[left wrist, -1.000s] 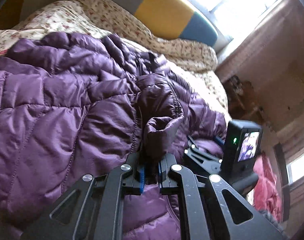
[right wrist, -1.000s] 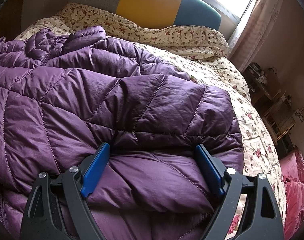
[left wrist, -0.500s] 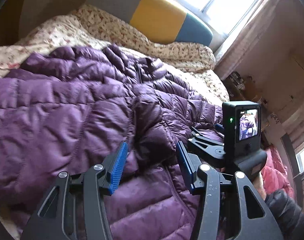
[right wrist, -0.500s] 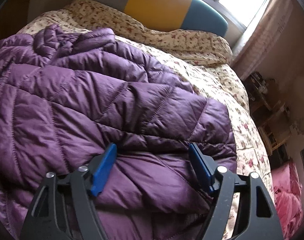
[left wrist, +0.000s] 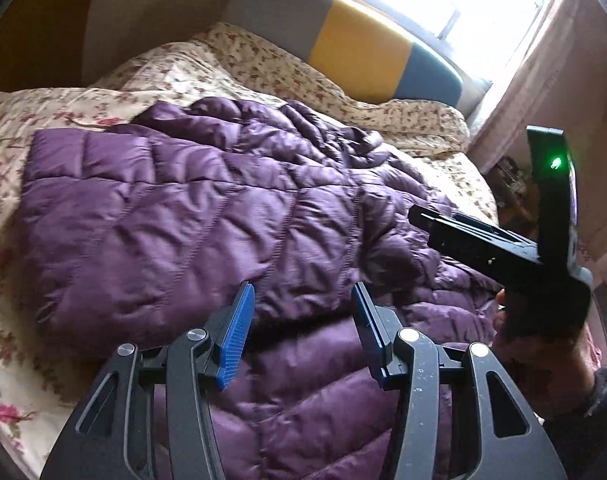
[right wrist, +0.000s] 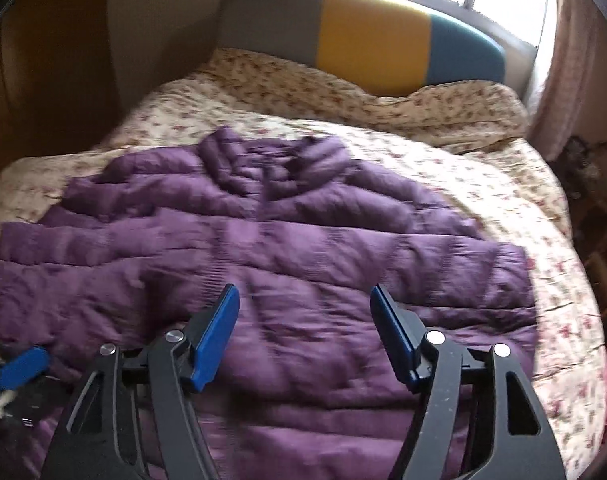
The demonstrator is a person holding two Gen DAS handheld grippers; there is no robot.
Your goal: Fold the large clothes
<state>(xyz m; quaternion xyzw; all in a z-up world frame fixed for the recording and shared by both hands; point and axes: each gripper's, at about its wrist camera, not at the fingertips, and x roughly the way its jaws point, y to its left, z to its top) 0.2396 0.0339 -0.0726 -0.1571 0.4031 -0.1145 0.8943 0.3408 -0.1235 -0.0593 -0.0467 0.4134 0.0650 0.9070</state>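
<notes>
Showing only from the left wrist — a hand (left wrist: 539,344) beside the purple jacket (left wrist: 191,220).

Floral-quilted bed (right wrist: 483,184) carries 1 purple puffer jacket (right wrist: 263,248).

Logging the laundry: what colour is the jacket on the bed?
Purple, quilted jacket; clearest in the left wrist view.

jacket (right wrist: 263,248): purple quilted | bedspread (right wrist: 423,152): cream floral | headboard (right wrist: 375,44): grey-yellow-teal
</notes>
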